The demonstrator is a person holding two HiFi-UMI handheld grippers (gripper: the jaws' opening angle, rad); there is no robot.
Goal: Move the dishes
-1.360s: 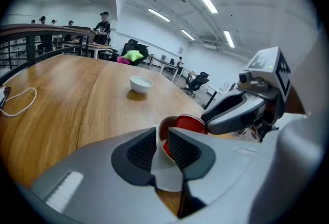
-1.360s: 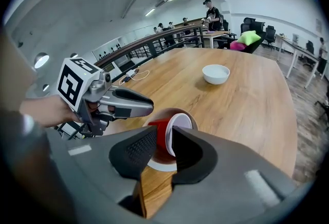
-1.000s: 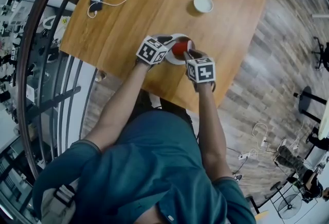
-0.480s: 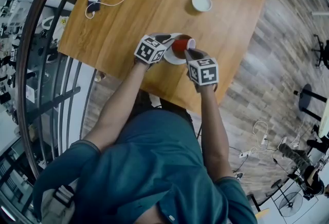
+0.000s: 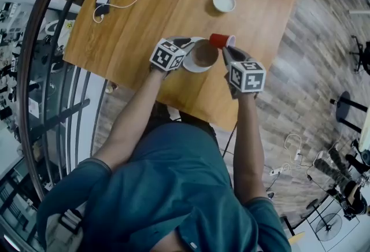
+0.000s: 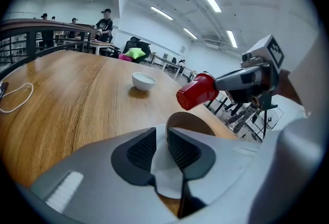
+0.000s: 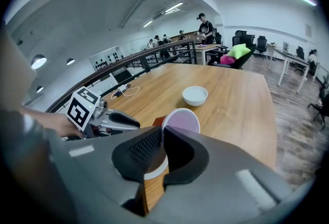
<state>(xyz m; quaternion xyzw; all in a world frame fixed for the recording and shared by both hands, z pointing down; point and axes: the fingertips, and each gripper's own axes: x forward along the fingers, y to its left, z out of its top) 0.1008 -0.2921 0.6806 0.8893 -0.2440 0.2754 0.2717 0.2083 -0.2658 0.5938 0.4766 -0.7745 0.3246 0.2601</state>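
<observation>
A white plate (image 5: 200,63) with a brown inside lies near the front edge of the wooden table (image 5: 167,2). My left gripper (image 5: 186,45) is shut on the plate's left rim (image 6: 167,166). My right gripper (image 5: 229,52) is shut on the rim of a red paper cup (image 5: 220,40), held in the air just right of the plate and tilted on its side. From the left gripper view the cup (image 6: 197,91) hangs above the plate's far edge. In the right gripper view the cup's pale inside (image 7: 181,120) shows between the jaws of my right gripper (image 7: 162,142).
A small white bowl (image 5: 224,1) stands at the table's far right. A phone with a charger and white cable (image 5: 110,1) lies at the far left. A railing (image 5: 40,71) runs along the table's left side. Wood floor (image 5: 312,60) lies to the right.
My right gripper has lifted the red cup off the plate and carried it right. The left gripper has stayed shut on the plate's rim.
</observation>
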